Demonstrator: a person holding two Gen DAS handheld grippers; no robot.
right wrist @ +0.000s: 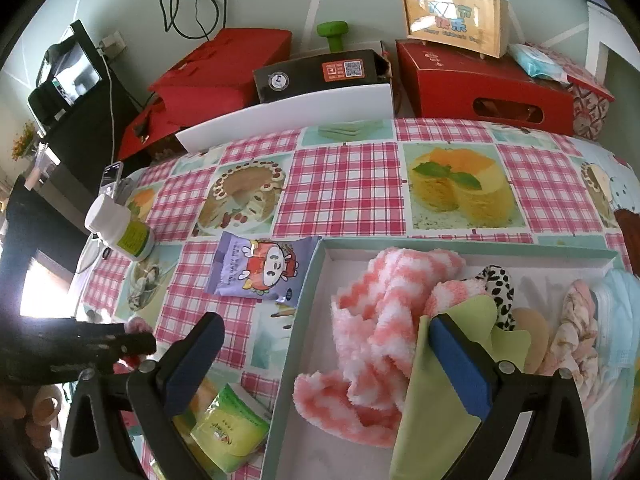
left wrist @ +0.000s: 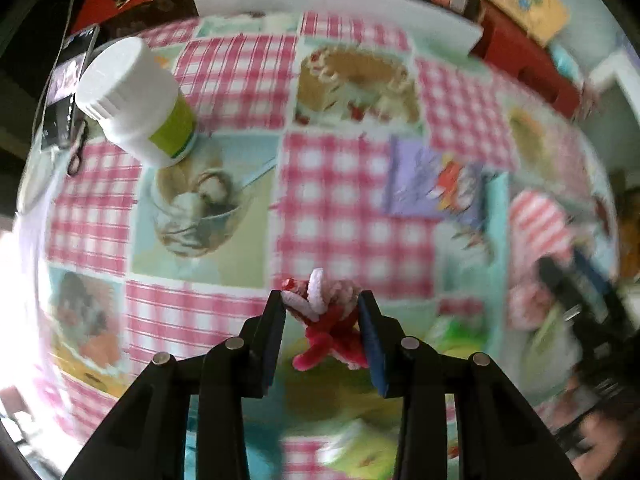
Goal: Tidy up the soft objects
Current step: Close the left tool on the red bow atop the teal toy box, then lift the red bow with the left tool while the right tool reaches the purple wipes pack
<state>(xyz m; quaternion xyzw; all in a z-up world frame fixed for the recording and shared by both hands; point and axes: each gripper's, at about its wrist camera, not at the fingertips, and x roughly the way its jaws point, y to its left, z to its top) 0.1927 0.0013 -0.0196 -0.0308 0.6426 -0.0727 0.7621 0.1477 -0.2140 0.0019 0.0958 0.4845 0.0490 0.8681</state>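
Pipe-cleaner toy [left wrist: 326,318] (red, pink, white) sits pinched between the left claw [left wrist: 323,332] pads, above the tabletop [left wrist: 340,208]. Right claw [right wrist: 326,354] gapes wide, empty — the tray [right wrist: 316,264] of striped sock [right wrist: 384,312] and green cloth [right wrist: 436,400] at its 3 o'clock.

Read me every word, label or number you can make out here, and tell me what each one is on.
"1": round white sticker on the black box.
QR code, not decodable: orange label on that box.
Large coloured Chinese characters with a small English line beneath: wooden-framed sign, too blurred to read.
Vertical print: purple snack packet, too small.
Script logo: green packet, illegible.
Green label: white bottle, illegible.
The left wrist view is too blurred for any text.
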